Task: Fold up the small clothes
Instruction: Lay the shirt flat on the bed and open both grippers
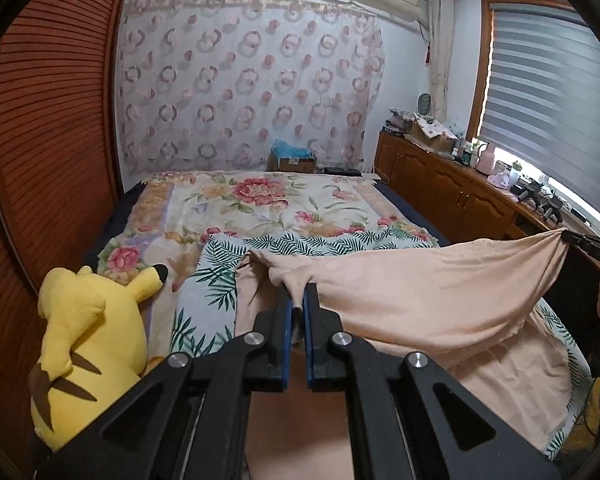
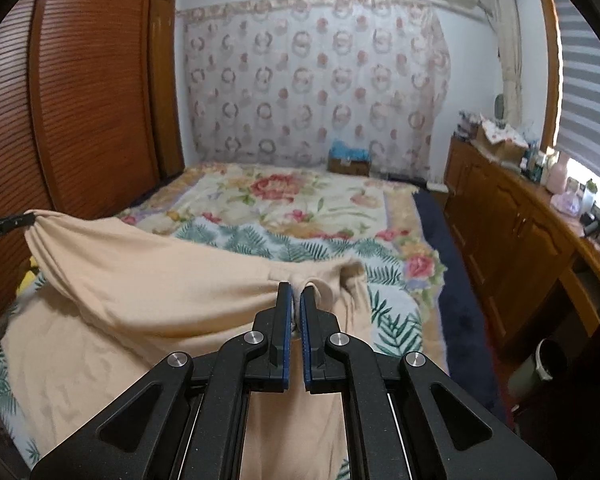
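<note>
A peach garment (image 1: 420, 304) hangs stretched between my two grippers above the bed, its lower part draped on the leaf-print cloth (image 1: 216, 276). My left gripper (image 1: 298, 292) is shut on one bunched corner of it. My right gripper (image 2: 296, 292) is shut on the other bunched corner; the garment (image 2: 148, 280) spreads left from it. The right gripper also shows at the right edge of the left wrist view (image 1: 580, 240), and the left gripper at the left edge of the right wrist view (image 2: 8, 224).
A yellow plush toy (image 1: 88, 344) sits on the bed at the left. The floral bedspread (image 1: 260, 200) stretches to the far curtain. A wooden cabinet (image 2: 512, 240) with clutter runs along the right, a louvred wardrobe (image 2: 84, 92) along the left. A small bin (image 2: 540, 364) stands on the floor.
</note>
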`<state>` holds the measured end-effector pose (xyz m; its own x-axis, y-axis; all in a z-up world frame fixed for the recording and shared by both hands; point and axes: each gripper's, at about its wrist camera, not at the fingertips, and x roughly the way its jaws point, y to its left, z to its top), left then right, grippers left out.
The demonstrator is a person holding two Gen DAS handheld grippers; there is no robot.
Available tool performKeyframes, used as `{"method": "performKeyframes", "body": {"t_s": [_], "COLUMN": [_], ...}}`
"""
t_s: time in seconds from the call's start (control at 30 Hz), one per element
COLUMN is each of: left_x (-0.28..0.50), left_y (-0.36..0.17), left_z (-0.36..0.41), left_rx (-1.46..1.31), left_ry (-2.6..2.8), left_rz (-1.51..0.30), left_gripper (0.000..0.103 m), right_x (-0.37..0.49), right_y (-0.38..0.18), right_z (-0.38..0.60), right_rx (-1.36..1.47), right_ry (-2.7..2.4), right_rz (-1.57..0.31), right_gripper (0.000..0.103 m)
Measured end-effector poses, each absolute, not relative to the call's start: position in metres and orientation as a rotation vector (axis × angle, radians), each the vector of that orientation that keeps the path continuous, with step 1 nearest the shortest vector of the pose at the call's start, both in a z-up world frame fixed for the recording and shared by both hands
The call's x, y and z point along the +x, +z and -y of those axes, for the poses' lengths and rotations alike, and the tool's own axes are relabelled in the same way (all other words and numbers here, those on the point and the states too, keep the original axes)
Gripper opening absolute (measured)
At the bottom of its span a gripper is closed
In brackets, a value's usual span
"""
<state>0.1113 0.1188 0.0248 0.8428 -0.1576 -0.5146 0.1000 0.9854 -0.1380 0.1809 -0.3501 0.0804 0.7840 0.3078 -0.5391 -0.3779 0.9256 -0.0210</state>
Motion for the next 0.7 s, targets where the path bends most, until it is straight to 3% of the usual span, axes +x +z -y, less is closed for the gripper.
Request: {"method": "performKeyframes", "body": {"t_s": [0.33,0.53,0.63,0.7], "left_x": [0.036,0.014,0.011,0.01], "left_y": [0.024,-0.028,-0.051,-0.06], "left_z": [-0.128,-0.121,-0.12,-0.118], "left_rx": [-0.137,-0.119,-0.136,-0.136], "left_ry": [-0.118,-0.099,-0.096,-0.08], "left_rz": [-0.564,-0.712,-0.766,-0.794], "left_gripper": [0.003,0.004,0.009,0.018], "right_x": [0.108,0.069,0.064,0.066], "right_y": [0.107,0.087,0.052,0.03], "right_z": [0.381,0.39,0.39,0.391], "right_rx": [-0.087,-0.094,-0.098,-0.097], "right_ry": [0.38,0.391,0.388,0.377], "right_rz": [-0.505,-0.559,-0.647,-0.703], "right_gripper": [0.001,0.001,0.002,0.002]}}
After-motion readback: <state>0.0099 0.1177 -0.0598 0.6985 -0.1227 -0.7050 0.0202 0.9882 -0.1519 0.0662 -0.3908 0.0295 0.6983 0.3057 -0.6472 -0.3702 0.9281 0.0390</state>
